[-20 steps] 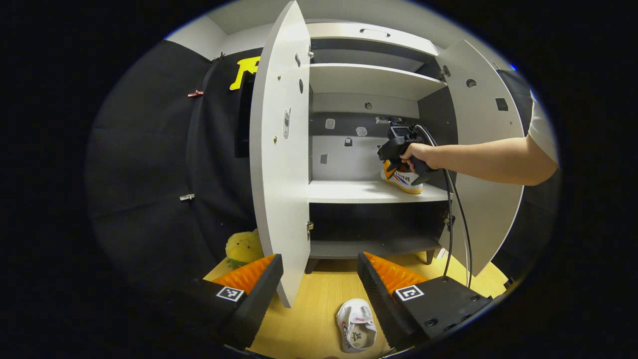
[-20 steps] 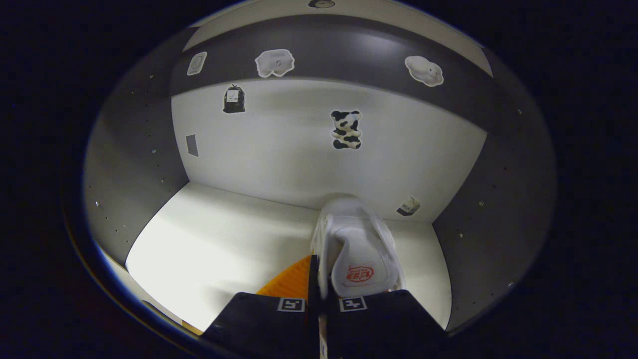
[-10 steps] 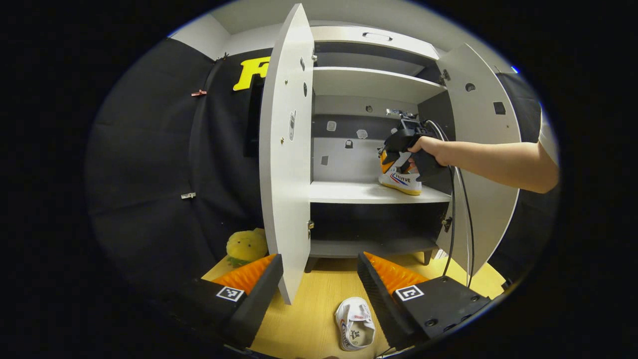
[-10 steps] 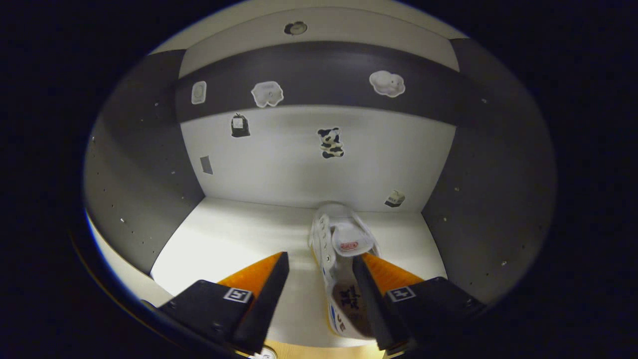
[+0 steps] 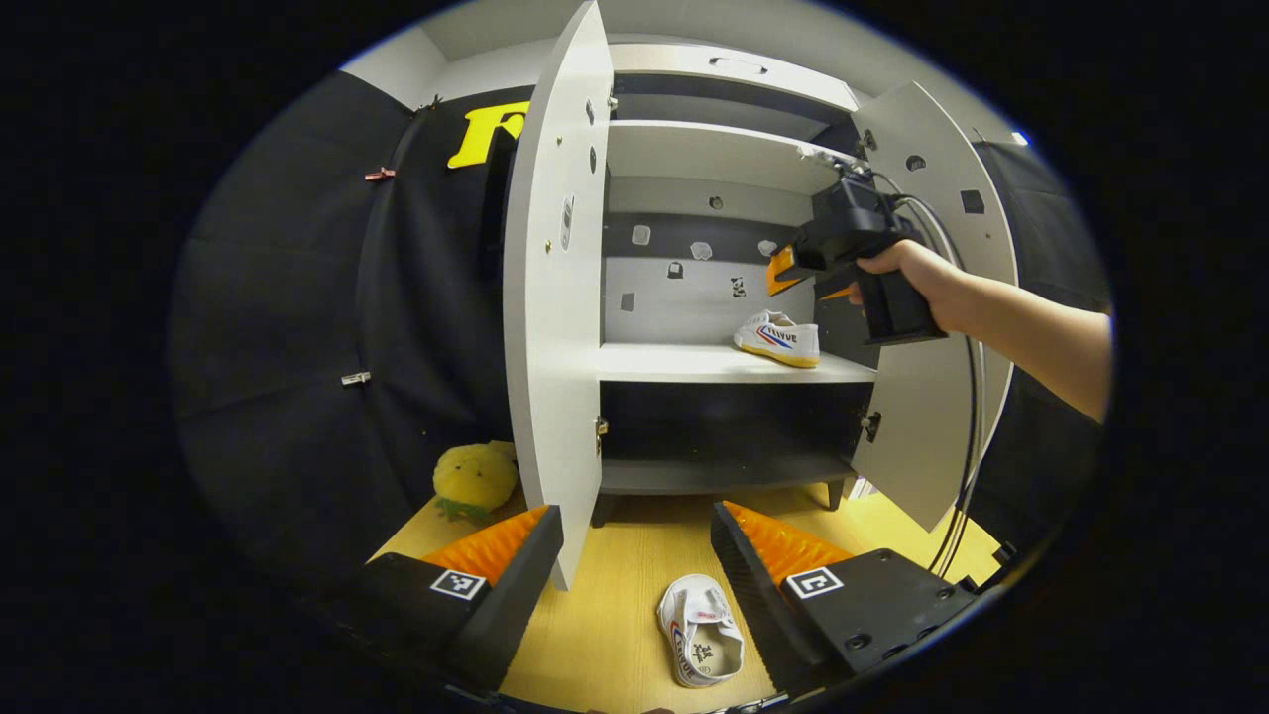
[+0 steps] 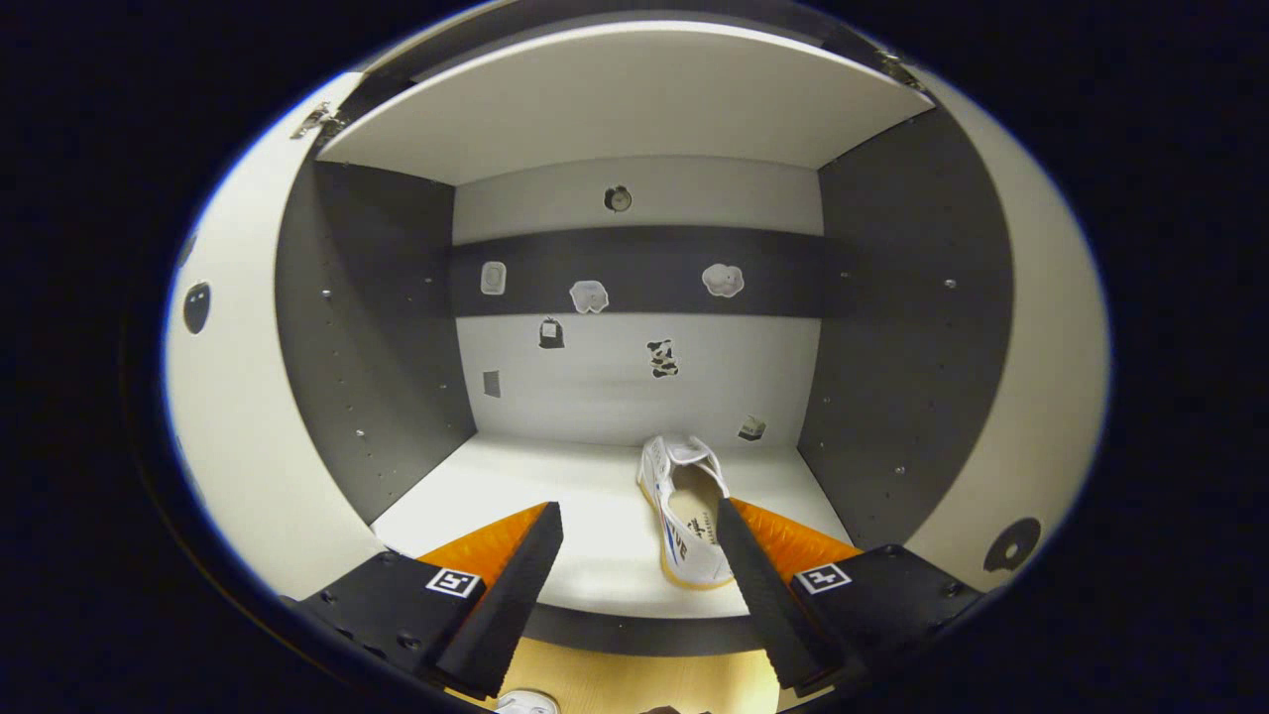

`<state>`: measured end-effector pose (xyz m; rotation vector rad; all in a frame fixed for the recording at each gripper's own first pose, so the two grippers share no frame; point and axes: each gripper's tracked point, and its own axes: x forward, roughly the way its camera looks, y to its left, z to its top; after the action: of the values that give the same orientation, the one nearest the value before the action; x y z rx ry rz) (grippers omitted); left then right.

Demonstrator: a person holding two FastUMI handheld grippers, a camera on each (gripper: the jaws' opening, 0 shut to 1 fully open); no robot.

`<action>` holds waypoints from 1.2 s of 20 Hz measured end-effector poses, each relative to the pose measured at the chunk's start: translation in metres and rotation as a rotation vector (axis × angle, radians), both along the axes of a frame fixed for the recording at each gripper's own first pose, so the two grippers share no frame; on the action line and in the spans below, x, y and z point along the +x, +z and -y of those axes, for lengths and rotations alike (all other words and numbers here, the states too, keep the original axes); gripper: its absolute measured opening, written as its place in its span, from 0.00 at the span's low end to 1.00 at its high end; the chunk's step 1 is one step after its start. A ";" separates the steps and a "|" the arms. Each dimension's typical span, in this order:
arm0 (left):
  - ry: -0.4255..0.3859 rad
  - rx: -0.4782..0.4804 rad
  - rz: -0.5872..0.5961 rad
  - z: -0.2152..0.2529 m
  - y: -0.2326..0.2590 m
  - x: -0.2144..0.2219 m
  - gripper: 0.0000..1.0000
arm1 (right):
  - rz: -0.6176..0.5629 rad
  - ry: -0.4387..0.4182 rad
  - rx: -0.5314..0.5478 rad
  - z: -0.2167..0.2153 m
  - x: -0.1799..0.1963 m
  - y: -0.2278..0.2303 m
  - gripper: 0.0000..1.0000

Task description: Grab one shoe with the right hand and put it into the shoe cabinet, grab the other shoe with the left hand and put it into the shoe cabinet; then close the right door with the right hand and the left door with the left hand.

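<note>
One white shoe (image 5: 779, 338) (image 6: 687, 508) with a yellow sole rests on the right side of the cabinet's middle shelf (image 5: 694, 363). My right gripper (image 6: 639, 521) stands open just outside the cabinet front, apart from that shoe; in the left gripper view a hand holds it (image 5: 793, 272) up in front of the right door (image 5: 937, 297). The other white shoe (image 5: 701, 644) lies on the wooden floor (image 5: 615, 615) below my open left gripper (image 5: 636, 531), between its fingers in the picture. Both cabinet doors are open; the left door (image 5: 555, 288) stands edge-on before me.
A yellow plush toy (image 5: 474, 479) sits on the floor left of the cabinet. A black cable (image 5: 967, 456) hangs from the right gripper past the right door. Small stickers (image 6: 662, 357) dot the cabinet's back wall. The upper shelf (image 6: 634, 99) roofs the middle compartment.
My right gripper opened, let go of the shoe on the middle shelf, and drew back up and out of the cabinet. My left gripper shifted only slightly.
</note>
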<state>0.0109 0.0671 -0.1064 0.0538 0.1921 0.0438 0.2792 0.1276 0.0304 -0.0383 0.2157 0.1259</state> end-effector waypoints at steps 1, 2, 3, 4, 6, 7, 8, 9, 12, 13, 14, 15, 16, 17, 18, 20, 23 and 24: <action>-0.008 -0.004 -0.015 0.000 -0.007 0.001 0.94 | 0.018 -0.004 0.010 0.004 -0.015 -0.003 0.99; -0.013 -0.007 -0.030 0.000 -0.015 0.002 0.94 | 0.028 -0.002 0.017 0.007 -0.031 -0.009 0.99; -0.020 -0.009 -0.047 0.000 -0.024 0.002 0.94 | 0.038 -0.005 0.017 0.013 -0.047 -0.017 0.99; -0.028 -0.008 -0.067 0.000 -0.035 0.002 0.94 | 0.041 -0.016 0.009 0.020 -0.059 -0.026 0.98; -0.039 0.006 -0.109 -0.003 -0.057 0.002 0.94 | 0.039 -0.034 0.000 0.034 -0.087 -0.049 0.99; -0.045 0.010 -0.134 -0.003 -0.070 0.001 0.94 | 0.028 -0.040 -0.002 0.039 -0.100 -0.061 0.99; -0.051 0.011 -0.162 -0.004 -0.084 0.001 0.94 | 0.013 -0.045 -0.006 0.046 -0.114 -0.074 0.99; -0.055 0.009 -0.191 -0.005 -0.098 0.001 0.94 | -0.005 -0.045 -0.012 0.050 -0.126 -0.086 0.99; -0.080 -0.003 -0.285 -0.003 -0.139 -0.003 0.94 | -0.077 -0.058 -0.035 0.061 -0.162 -0.125 0.99; -0.098 -0.013 -0.319 0.001 -0.152 -0.005 0.94 | -0.109 -0.061 -0.040 0.062 -0.174 -0.138 0.99; -0.122 -0.026 -0.353 0.007 -0.165 -0.007 0.94 | -0.138 -0.063 -0.044 0.066 -0.186 -0.152 0.99; -0.147 -0.035 -0.385 0.013 -0.177 -0.009 0.94 | -0.169 -0.070 -0.047 0.069 -0.197 -0.164 0.99; -0.170 -0.035 -0.413 0.019 -0.187 -0.010 0.94 | -0.196 -0.070 -0.050 0.072 -0.208 -0.176 0.99; -0.188 -0.025 -0.435 0.022 -0.197 -0.009 0.94 | -0.220 -0.075 -0.060 0.075 -0.219 -0.188 0.99; -0.199 -0.008 -0.459 0.023 -0.209 -0.008 0.94 | -0.244 -0.076 -0.069 0.078 -0.227 -0.199 0.99; -0.214 0.029 -0.500 0.025 -0.228 -0.004 0.94 | -0.297 -0.065 -0.080 0.079 -0.249 -0.219 0.99; -0.231 0.080 -0.550 0.028 -0.251 0.007 0.94 | -0.351 -0.058 -0.086 0.081 -0.274 -0.237 0.99; -0.232 0.094 -0.563 0.028 -0.258 0.012 0.94 | -0.364 -0.062 -0.081 0.082 -0.282 -0.242 0.99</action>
<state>0.0229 0.0386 -0.3649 0.1822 0.7454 -0.1966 -0.0024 0.0453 -0.2112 -0.0897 0.5854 0.0614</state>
